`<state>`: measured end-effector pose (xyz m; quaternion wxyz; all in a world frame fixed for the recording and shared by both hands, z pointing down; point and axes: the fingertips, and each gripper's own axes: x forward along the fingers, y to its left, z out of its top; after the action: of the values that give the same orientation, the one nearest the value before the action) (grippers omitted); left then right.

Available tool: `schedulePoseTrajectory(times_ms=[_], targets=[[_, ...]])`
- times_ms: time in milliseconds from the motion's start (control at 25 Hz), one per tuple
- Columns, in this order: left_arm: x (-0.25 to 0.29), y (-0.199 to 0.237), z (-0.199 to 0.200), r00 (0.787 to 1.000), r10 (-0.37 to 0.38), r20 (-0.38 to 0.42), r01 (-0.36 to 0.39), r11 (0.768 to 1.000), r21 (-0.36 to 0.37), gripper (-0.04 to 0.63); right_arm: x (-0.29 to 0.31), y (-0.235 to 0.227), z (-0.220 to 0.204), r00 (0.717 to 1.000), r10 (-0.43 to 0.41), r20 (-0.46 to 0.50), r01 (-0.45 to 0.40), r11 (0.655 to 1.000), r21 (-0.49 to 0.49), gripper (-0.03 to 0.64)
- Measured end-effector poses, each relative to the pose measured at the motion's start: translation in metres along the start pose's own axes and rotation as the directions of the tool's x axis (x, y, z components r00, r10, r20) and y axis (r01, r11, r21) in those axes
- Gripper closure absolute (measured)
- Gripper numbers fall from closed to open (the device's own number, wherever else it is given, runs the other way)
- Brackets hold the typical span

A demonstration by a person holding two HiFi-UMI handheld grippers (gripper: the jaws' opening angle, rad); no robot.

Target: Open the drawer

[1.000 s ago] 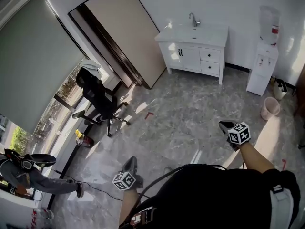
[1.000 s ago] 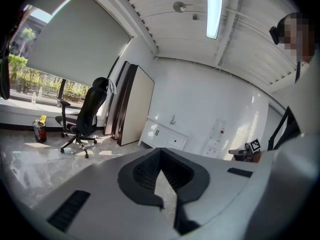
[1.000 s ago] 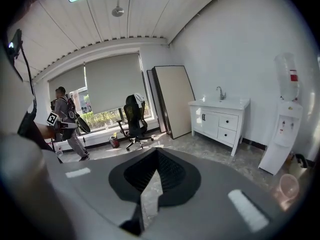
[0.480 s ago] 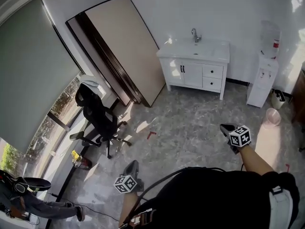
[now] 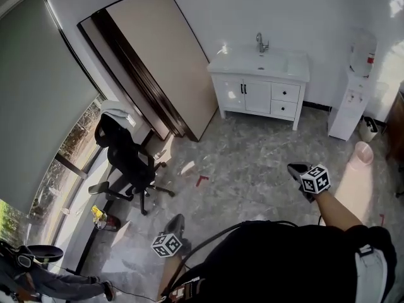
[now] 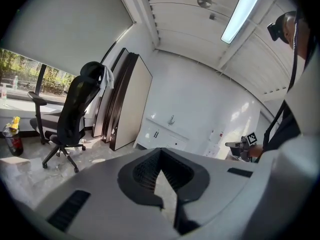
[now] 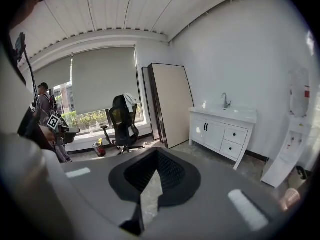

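since the drawers are far off across the floor (image 5: pixel 252 156), we think the step in hand is just to walk up to them. on the left stands a black chair (image 5: pixel 126 163). our left hand-held gripper (image 5: pixel 176 220) is low in front of us, clenched tight with nothing in it. further right, by the back wall, is the white cabinet (image 5: pixel 243 93) with a sink (image 5: pixel 265 59) on top. in its right part sit the top drawer (image 5: pixel 285 93) and, under it, the lower drawer (image 5: pixel 282 108), both pushed in. our right hand-held gripper (image 5: pixel 295 168) looks clenched too and holds nothing, well apart from the cabinet. at the far right is a white water machine (image 5: pixel 349 103).

to do this well, we should head straight for the cabinet's right part, let one gripper's jaws come apart before we get there, and aim at a small dark knob (image 7: pixel 233 135). then we pull straight back, not sideways.

next to a second ago, the cabinet sits a little lower in the head view. the chair has slid down and left, and the person (image 5: pixel 44 283) in the bottom left corner has nearly gone out of the picture.
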<state>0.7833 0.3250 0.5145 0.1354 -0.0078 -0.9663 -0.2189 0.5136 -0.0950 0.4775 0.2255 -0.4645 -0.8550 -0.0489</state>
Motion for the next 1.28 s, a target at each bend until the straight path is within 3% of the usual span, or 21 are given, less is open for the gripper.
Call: schedulePoseTrajectory(times_ms=[160,320,600,720,920,1280], targets=[[0.025,0.009,0.004,0.999,0.040,-0.014,-0.040,0.999,-0.013,0.595,0.036,-0.033,0.009,1.000,0.012,-0.003,-0.011,1.000,0.027,0.620],[0.060,0.010,0.023,0.995,0.096,0.012,-0.096,0.995,0.004,0.595,0.080,-0.070,0.031,0.997,0.077,0.002,-0.077,0.997,0.000,0.620],[0.156,-0.018,0.063,0.980,0.177,0.095,-0.175,0.984,-0.031,0.595,0.144,-0.178,0.112,0.990,0.136,0.025,-0.134,0.989,-0.068,0.620],[0.203,-0.039,0.072,0.978,0.179,0.105,-0.176,0.984,-0.043,0.595,0.162,-0.218,0.137,0.986,0.161,0.032,-0.158,0.983,-0.094,0.620],[0.267,-0.068,0.078,0.986,0.154,0.072,-0.152,0.988,-0.022,0.595,0.184,-0.270,0.137,0.986,0.168,0.004,-0.168,0.983,-0.081,0.620],[0.325,-0.009,0.098,0.990,0.141,0.025,-0.140,0.989,-0.047,0.595,0.240,-0.294,0.141,0.993,0.114,-0.041,-0.115,0.993,-0.036,0.620]])
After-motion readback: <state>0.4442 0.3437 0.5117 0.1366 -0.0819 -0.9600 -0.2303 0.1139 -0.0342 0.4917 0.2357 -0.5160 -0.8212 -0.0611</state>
